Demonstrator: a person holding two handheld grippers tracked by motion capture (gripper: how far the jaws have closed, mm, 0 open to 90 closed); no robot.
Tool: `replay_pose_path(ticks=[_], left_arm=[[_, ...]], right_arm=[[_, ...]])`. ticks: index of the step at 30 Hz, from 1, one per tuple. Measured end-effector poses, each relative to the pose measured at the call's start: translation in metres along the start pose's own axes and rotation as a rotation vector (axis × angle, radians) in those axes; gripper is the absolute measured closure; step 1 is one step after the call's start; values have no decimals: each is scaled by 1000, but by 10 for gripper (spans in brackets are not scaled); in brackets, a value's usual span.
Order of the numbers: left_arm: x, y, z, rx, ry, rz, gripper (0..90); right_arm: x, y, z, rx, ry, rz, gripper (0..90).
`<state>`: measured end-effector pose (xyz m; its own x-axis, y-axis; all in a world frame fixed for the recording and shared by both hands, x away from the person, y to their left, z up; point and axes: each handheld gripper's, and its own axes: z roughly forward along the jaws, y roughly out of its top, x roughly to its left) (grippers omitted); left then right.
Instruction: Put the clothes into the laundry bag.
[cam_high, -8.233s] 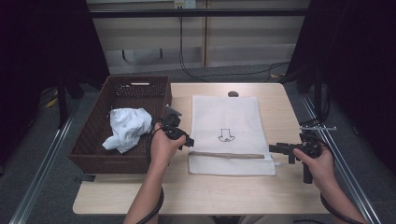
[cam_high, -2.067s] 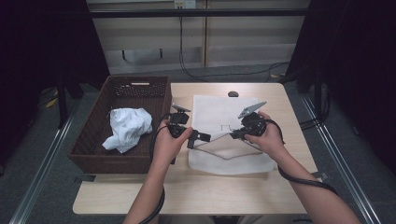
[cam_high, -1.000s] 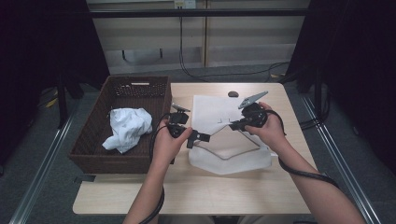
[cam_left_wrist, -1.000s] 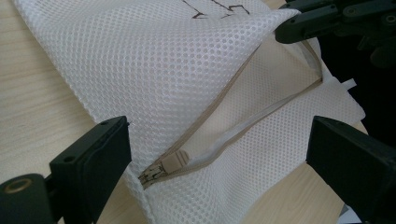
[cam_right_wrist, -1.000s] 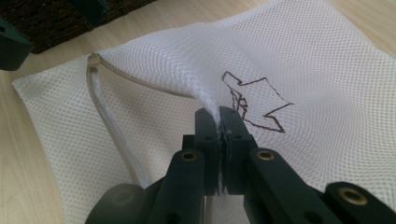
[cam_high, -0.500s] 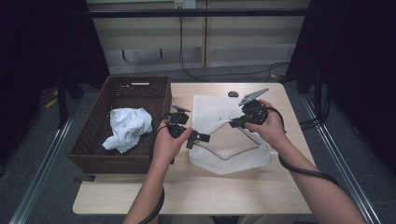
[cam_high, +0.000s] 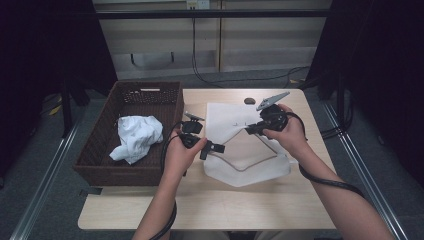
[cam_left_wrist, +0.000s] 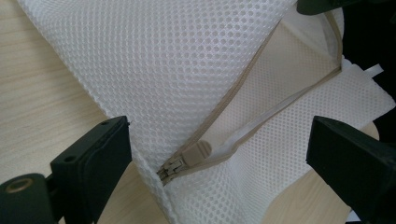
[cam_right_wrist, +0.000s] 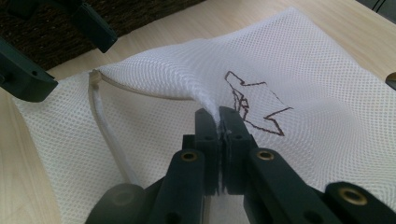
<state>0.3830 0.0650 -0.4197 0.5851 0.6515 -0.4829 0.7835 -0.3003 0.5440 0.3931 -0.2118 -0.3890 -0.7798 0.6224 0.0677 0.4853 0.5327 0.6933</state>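
Pinching mesh bag (cam_right_wrist: 299, 65) top layer, right tool (cam_right_wrist: 218, 122) raised, left tool (cam_left_wrist: 219, 154) released beside zipper (cam_left_wrist: 184, 161)

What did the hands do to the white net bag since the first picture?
The right gripper came over from the table's right edge, pinched the mesh bag on its top layer and lifted it, so the zipped mouth now gapes open. The left gripper stayed by the bag's left corner, jaws open around the zipper pull. The white cloth lies in the basket as before.
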Motion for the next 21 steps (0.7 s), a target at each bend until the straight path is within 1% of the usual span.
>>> replay_pose_path(ticks=[1,2,3,4,5,7,8,10,11,12,14,15,16,17,18,19,20,21], left_arm=[[1,0,0,11,5,15,66],[1,0,0,20,4,29,66],[1,0,0,22,6,32,67],[1,0,0,29,10,45,67],[1,0,0,28,16,56,67],[0,0,0,25,14,60,76],[-1,0,-1,23,23,76,78],[-1,0,-2,26,30,96,74],[-2,0,-2,25,31,101,72],[-2,1,-2,27,34,109,71],[-2,1,-2,22,42,106,55],[-1,1,-3,24,44,107,51],[-1,2,-3,13,50,106,43],[-3,2,-2,-8,49,78,42],[-2,3,-4,0,49,86,43],[-2,3,-4,-1,50,86,42],[-3,4,-5,8,54,100,42],[-4,4,-5,-3,60,94,38]], right_arm=[[0,0,0,1,-8,-3,879],[0,1,0,-2,0,-2,878],[0,1,0,-1,4,-4,878],[0,1,0,-1,3,-6,878],[0,1,-1,-1,2,-7,878],[0,1,-1,1,7,-11,878],[0,1,-1,5,5,-9,878],[0,1,0,8,-2,-8,878],[-1,1,0,6,6,-9,878],[-1,1,0,2,5,-7,878],[-1,2,-2,4,-2,-10,878],[-1,2,-2,3,7,-6,878],[-1,2,-2,1,4,-4,879],[-2,2,-3,4,0,-3,878],[-3,2,-3,2,-2,-9,878],[-3,2,-3,7,4,-11,878],[-3,2,-3,10,1,-8,878],[-3,2,-2,9,3,-9,878]])
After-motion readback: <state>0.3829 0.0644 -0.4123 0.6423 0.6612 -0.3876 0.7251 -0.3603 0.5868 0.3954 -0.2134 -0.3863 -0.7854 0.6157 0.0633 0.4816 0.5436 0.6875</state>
